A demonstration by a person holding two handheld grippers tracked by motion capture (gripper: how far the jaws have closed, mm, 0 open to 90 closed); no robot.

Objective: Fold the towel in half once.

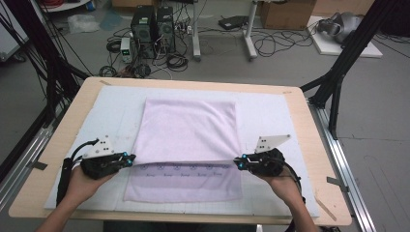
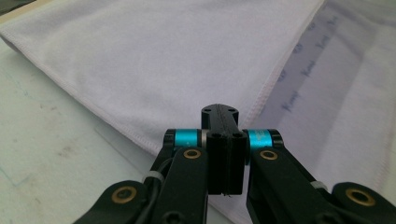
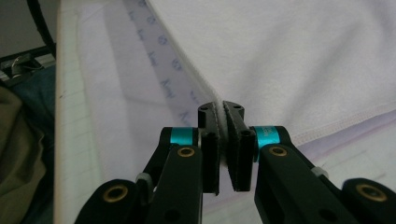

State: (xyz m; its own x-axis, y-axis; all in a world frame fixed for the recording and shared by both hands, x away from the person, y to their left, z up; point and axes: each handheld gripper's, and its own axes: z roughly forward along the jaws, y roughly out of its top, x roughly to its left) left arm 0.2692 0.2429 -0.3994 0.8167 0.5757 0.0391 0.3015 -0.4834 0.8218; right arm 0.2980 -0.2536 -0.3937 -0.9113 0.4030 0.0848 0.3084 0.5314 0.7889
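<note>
Both grippers pinch the pale lilac terry towel (image 1: 186, 140) on the white-padded tabletop (image 1: 270, 116): left gripper (image 1: 131, 158) fingers clamped on its near-left corner, right gripper (image 1: 237, 162) on its near-right.

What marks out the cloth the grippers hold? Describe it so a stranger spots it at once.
On the wooden table lies a white mat, and on its middle the pale lilac towel. The left gripper and right gripper pinch its folded layer at either side. A band of small printed marks along its lower layer sets it apart from the plain mat.
</note>
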